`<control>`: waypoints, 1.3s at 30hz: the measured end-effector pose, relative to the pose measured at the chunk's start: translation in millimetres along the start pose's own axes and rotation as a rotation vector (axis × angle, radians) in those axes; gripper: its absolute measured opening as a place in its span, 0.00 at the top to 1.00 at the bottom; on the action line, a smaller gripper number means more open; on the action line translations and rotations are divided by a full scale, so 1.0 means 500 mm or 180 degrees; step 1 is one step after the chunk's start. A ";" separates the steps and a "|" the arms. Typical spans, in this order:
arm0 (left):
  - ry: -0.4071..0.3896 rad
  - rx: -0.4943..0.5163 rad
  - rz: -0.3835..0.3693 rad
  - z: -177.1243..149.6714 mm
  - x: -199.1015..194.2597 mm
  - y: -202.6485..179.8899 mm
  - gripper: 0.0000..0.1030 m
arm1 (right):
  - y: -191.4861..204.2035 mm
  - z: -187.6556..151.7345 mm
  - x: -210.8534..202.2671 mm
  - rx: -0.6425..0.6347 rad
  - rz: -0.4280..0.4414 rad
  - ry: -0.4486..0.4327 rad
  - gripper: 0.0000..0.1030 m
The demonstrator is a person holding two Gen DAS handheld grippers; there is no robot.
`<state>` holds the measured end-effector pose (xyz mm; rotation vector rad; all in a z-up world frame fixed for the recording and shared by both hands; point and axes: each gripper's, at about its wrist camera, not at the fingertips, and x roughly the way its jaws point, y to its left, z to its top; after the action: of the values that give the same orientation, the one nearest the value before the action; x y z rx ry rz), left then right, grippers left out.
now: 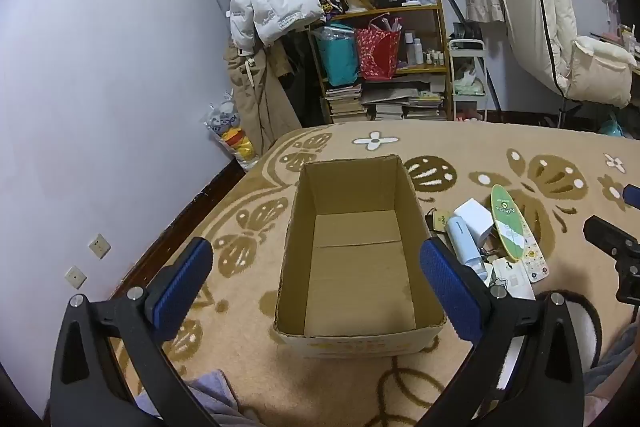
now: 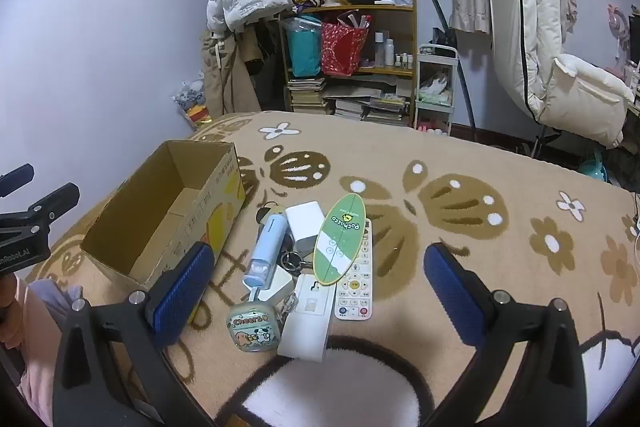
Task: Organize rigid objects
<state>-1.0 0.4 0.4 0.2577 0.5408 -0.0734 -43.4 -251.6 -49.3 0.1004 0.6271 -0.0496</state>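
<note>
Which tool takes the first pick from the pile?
Right tool: open, with the pile in front of it, the remote nearest its gap. Left tool faces the empty cardboard box.

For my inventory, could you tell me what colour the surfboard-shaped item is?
The surfboard-shaped item is green with a white band, clearest in the right wrist view.

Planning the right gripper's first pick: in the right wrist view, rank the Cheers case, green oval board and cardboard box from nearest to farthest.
1. Cheers case, nearest, just ahead, left of centre.
2. Green oval board, farther ahead, lying over the remote.
3. Cardboard box, farthest, its far end well off to the left.
</note>
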 end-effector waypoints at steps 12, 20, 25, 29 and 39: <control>0.0040 0.0074 0.0020 0.001 -0.011 -0.012 0.01 | -0.001 0.000 -0.001 0.0000 0.0001 0.0006 0.00; 0.0044 0.0051 -0.0020 0.001 -0.005 -0.005 0.01 | -0.002 -0.001 -0.001 0.0002 0.0003 0.0005 0.00; 0.0055 0.0054 -0.0017 0.002 -0.003 -0.005 0.01 | -0.002 -0.001 0.001 0.0009 0.0012 0.0009 0.00; 0.0056 0.0052 -0.0020 0.002 -0.002 -0.005 0.01 | 0.000 -0.001 0.000 -0.0003 0.0027 -0.0015 0.00; 0.0075 0.0040 -0.0019 0.002 0.001 -0.001 0.01 | 0.004 0.000 -0.001 -0.0037 0.0015 -0.0023 0.00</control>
<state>-0.1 -0.5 0.9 0.2695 0.5648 -0.0795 -43.6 -249.5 -49.0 0.0904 0.6198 -0.0419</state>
